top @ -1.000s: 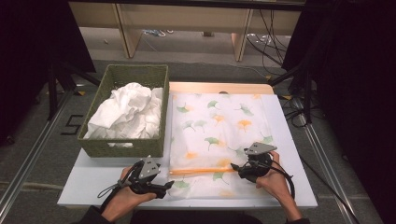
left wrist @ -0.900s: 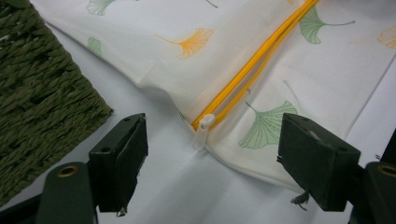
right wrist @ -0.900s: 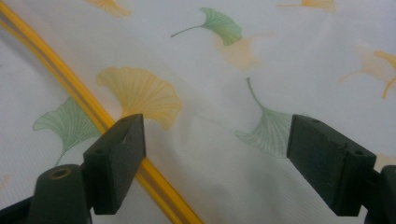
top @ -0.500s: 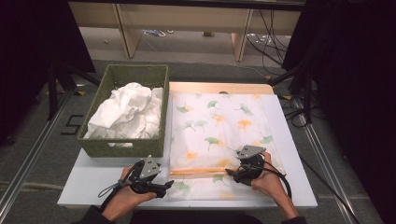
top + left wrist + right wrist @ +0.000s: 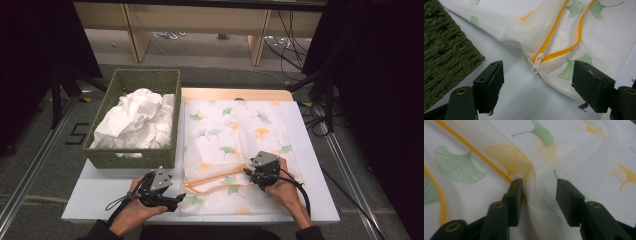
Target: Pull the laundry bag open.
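White table [image 5: 100, 192]; a "5" [image 5: 77, 134] is marked on the floor at 9 o'clock. Leaf-print laundry bag [image 5: 235, 135] lies at centre, right of the green basket [image 5: 132, 157]. Left gripper [image 5: 536, 87] gapes wide around the zipper pull [image 5: 537, 63], gripping nothing; right gripper [image 5: 539, 195] has just been closing, bag fabric bunched between its jaws, not yet pinched.

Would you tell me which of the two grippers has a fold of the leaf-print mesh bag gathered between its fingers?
The right gripper: a ridge of the mesh bag rises between its fingers, which have just been closing. The left gripper stands open around the zipper pull.

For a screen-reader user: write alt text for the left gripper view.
The left gripper stands open over a white table, its two black jaws on either side of a white zipper pull at the end of an orange zipper on a white mesh bag printed with ginkgo leaves. A green woven basket fills the left edge.
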A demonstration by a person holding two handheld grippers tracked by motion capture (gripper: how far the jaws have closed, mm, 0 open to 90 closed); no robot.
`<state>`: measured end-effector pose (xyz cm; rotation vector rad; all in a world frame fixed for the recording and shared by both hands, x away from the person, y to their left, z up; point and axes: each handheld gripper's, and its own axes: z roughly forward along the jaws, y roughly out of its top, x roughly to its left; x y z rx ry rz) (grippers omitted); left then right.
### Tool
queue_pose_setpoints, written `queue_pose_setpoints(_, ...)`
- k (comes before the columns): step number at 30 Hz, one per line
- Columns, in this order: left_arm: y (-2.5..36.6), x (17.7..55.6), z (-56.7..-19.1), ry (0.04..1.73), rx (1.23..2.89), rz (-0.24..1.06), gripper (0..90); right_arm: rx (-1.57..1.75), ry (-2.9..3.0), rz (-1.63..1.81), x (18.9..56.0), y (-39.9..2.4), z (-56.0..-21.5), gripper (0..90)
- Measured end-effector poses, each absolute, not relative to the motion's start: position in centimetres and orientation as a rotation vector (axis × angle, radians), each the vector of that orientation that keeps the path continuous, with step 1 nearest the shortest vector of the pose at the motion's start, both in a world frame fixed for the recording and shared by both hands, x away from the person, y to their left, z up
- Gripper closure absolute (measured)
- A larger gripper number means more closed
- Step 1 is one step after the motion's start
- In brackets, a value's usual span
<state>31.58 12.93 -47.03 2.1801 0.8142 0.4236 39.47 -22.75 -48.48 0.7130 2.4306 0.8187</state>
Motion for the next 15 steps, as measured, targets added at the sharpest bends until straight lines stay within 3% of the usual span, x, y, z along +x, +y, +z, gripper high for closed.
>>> queue_pose_setpoints(9,12.9,31.6,-47.0,0.804,2.192,0.42,26.1,0.639,2.466,0.833,39.6,-22.3,-48.1,86.4)
queue_pose_setpoints(15,13.0,31.6,-47.0,0.809,2.192,0.425,26.1,0.568,2.471,0.831,39.3,-21.9,-47.1,90.0)
